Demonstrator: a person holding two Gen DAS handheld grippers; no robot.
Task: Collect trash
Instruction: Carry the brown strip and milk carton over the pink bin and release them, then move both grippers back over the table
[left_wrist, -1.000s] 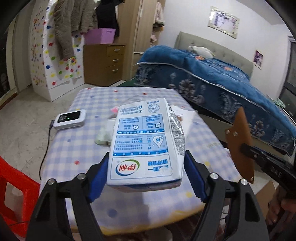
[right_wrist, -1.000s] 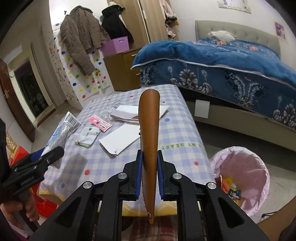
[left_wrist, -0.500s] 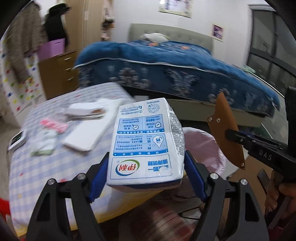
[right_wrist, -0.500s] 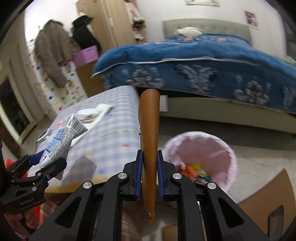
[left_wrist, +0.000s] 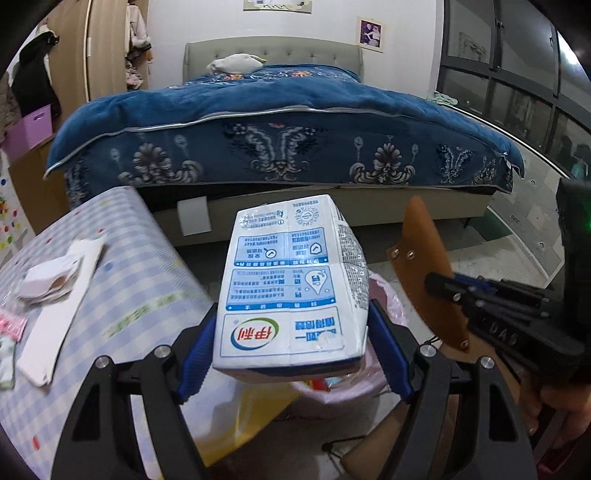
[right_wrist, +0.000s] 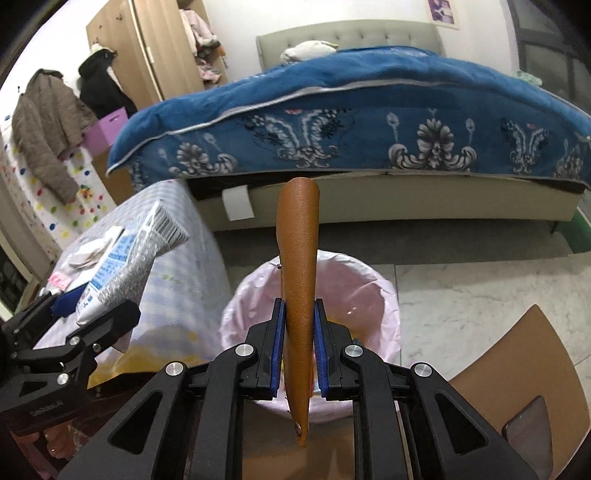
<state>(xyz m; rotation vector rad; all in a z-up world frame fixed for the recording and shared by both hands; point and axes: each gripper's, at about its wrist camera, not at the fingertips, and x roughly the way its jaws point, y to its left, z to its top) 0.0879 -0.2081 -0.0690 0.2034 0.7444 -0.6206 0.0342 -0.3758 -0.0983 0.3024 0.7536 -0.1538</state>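
You have swung away from the checked table (left_wrist: 122, 266), which filled both views a second ago and now sits off to your left with paper scraps on it. The blue-covered bed (right_wrist: 369, 122) fills the background. The pink-lined bin (right_wrist: 369, 295), earlier off to the side on the floor, now lies right below and ahead of both tools, so you are in position to drop.

Your left gripper (left_wrist: 291, 350) stands wide, its blue pads clamped on the sides of the flattened milk carton (left_wrist: 291, 280), which hangs above the near rim of the bin. Your right gripper (right_wrist: 298, 354) is narrow, pinching the brown leather sheath (right_wrist: 297, 280) edge-on, directly above the bin's mouth.

Both of the 2 items look ready to release. The sheath is better centred. The carton sits nearer the table-side rim, so nudge it toward the middle before you let go, or it may catch the liner edge.
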